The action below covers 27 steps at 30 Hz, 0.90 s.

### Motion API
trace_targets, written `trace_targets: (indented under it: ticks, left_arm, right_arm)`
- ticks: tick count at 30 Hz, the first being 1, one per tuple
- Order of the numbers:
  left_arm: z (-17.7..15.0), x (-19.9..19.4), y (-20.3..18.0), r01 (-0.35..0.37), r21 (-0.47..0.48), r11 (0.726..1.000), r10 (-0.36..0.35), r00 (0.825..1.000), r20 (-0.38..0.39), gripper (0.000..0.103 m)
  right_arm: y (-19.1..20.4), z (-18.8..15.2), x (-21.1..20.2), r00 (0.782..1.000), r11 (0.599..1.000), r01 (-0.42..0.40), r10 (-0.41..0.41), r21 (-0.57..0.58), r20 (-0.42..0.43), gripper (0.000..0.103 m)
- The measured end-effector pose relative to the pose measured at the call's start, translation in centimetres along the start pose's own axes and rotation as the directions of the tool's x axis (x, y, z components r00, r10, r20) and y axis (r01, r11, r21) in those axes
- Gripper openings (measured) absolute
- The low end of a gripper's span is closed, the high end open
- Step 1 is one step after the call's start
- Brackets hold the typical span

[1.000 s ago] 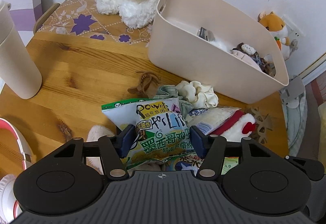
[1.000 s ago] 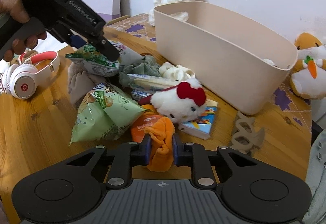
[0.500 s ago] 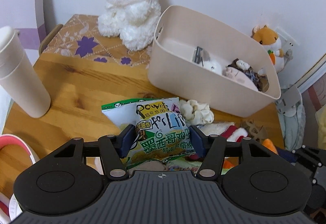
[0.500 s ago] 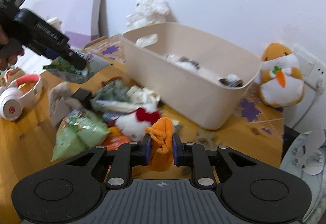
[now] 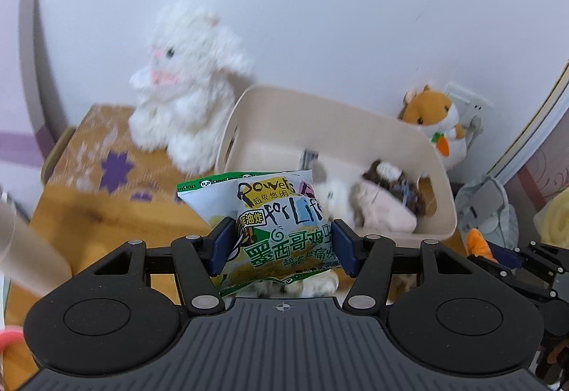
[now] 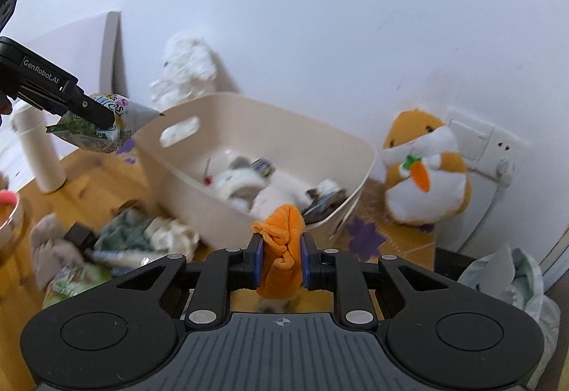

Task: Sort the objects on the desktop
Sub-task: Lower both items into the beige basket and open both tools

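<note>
The left gripper squeezes a green and white crinkly snack bag with yellow writing between its two blue pads, and the bag is up in the air in front of the cream plastic bin with a slot handle. From the other camera the same snack bag hangs just beside the near corner of the bin, up above the wooden table. The right gripper is clamped tight on a small orange soft cloth thing with a knot, which sticks up between the pads and hangs down below them, up above the table just in front of the bin's near wall. Inside the bin lie a few soft toys, a white one and a pale pink and brown one, all a bit blurry. A fluffy white bunny toy sits behind the bin on a yellow cloth with purple flowers. An orange and white hamster toy with a little carrot sits against the wall on the other side of the bin. On the table to the left lies a messy pile of things, too blurry to tell apart, and a tall cream cup stands farther back.
</note>
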State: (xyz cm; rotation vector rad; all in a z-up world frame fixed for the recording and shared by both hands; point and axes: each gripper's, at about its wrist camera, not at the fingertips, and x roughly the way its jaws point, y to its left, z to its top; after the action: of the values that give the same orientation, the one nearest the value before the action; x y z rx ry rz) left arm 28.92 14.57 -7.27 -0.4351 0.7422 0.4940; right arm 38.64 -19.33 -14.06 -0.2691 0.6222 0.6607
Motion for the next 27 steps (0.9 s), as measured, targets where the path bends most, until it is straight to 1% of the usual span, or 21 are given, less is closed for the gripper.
trace_targets:
  ticks: [3,6,11,18,21,24,25,26,27]
  left_arm:
    - [1.5,0.8,-0.8,-0.002,0.037,0.999,0.001,1.0,0.026,0.06]
    - [2.7,2.1,-1.7,-0.033,0.087,0.996,0.028,0.998,0.063,0.06]
    - [4.2,4.1,-2.5,-0.035,0.11,0.993,0.026,0.997,0.078,0.06]
    - [4.6,7.3,-3.9,-0.049,0.129,0.99,0.045,0.998,0.034,0.06]
    - [4.1,8.4,-4.6,-0.052,0.164,0.985,0.052,0.999,0.004,0.06]
    - [3.7,9.3,-4.7,-0.052,0.161,0.986,0.057,0.998,-0.023,0.06]
    - [3.6,9.5,-4.7,-0.049,0.154,0.987,0.055,0.998,-0.036,0.061]
    - [3.5,9.7,-4.6,-0.04,0.147,0.988,0.049,0.997,-0.054,0.061]
    - [3.4,9.9,-4.6,-0.028,0.139,0.99,0.038,0.997,-0.07,0.061]
  right_arm:
    - [-0.7,1.1,0.5,1.0,1.0,0.017,-0.018,0.019,0.025,0.019]
    - [-1.2,2.2,1.3,0.998,0.999,0.027,-0.029,0.036,0.047,0.019]
    - [-1.4,3.5,3.1,0.997,0.997,0.034,-0.04,0.075,0.071,0.019]
    - [-0.3,4.5,5.8,0.998,0.998,0.027,-0.03,0.051,0.06,0.019]
    - [0.2,4.7,7.1,0.999,0.999,0.026,-0.027,0.031,0.039,0.019]
    - [0.4,4.4,8.1,1.0,0.999,0.028,-0.028,0.024,0.009,0.02]
    - [0.4,4.3,8.3,0.999,0.999,0.033,-0.033,0.028,0.002,0.03]
    - [0.4,4.1,8.4,0.999,0.999,0.041,-0.041,0.036,-0.003,0.042]
    - [0.3,4.0,8.4,0.999,0.998,0.046,-0.046,0.045,-0.002,0.045]
